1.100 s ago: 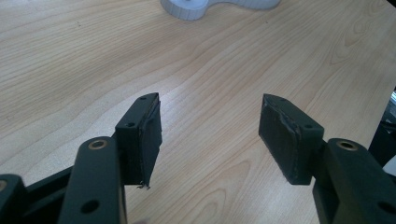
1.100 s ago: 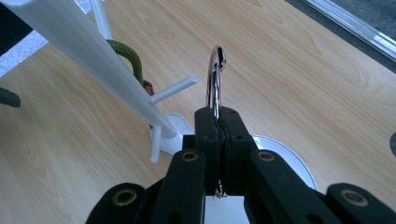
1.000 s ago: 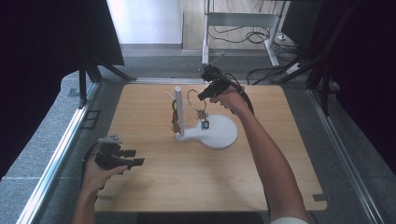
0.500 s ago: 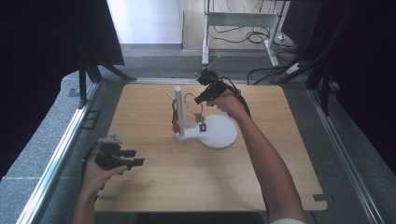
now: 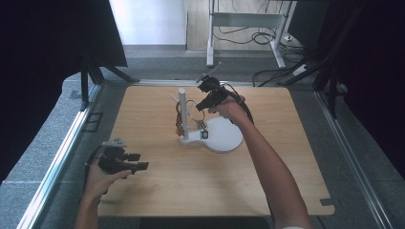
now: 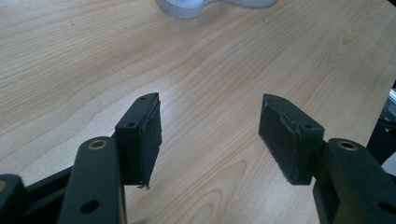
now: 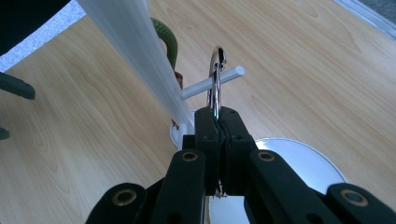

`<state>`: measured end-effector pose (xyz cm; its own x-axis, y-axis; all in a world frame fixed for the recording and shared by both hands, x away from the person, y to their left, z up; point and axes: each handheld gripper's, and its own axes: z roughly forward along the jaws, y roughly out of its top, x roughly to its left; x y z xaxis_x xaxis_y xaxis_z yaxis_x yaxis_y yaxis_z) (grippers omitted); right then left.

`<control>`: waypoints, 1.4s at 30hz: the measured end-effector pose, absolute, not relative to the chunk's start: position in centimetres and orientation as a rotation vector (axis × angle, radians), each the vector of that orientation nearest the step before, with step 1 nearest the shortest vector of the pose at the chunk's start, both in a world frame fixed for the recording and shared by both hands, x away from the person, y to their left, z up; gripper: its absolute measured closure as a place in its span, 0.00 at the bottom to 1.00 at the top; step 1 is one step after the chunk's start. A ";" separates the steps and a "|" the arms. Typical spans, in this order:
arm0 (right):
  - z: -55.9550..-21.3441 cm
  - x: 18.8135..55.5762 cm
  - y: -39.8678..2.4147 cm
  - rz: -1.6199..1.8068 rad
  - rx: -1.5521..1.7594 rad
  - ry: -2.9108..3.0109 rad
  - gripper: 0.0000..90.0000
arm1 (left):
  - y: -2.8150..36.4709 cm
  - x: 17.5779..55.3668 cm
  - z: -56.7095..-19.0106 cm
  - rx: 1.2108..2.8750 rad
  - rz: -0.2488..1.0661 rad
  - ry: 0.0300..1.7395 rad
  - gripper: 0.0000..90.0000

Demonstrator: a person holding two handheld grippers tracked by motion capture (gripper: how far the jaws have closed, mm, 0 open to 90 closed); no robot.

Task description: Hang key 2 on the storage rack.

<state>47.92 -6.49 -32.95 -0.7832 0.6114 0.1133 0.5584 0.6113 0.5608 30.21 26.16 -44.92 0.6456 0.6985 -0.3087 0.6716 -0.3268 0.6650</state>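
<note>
My right gripper point(image 7: 215, 122) has its jaws pinched tight on a silver metal ring point(image 7: 215, 77), holding it up against a thin white peg point(image 7: 212, 82) of the white stand point(image 5: 212, 136), which sits mid-table toward the far side. 1 green loop point(image 7: 169, 41) hangs behind the stand's post. My left gripper point(image 6: 210, 135) waits near the left edge of the wooden table point(image 5: 286, 157), jaws wide apart, holding nothing.

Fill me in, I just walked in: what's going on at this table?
A person works with two handheld grippers. The right gripper is shut on a metal ring, holding it at a thin peg of the white stand. The left gripper rests open over bare table, holding nothing.
</note>
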 end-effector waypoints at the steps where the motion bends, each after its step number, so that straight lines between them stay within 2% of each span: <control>1: -33.0 47.9 -6.5 0.906 0.997 2.739 0.97 | 26.2 30.2 -44.9 2.060 0.043 1.064 0.44; 35: -36.0 47.3 -5.7 0.874 0.992 2.812 0.96 | 25.8 30.2 -45.0 2.072 0.049 1.069 0.44; 39: -36.1 47.1 -5.7 0.879 0.986 2.833 0.91 | 25.8 30.2 -45.0 2.075 0.049 1.072 0.44; 42: -36.2 47.1 -5.8 0.888 0.980 2.835 0.92 | 25.7 30.0 -45.0 2.078 0.051 1.079 0.44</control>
<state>47.07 -5.77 -36.17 -0.8037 0.5715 0.1658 0.5640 0.6427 0.5186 30.02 25.68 -45.02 0.6390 0.7093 -0.2977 0.6782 -0.3369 0.6531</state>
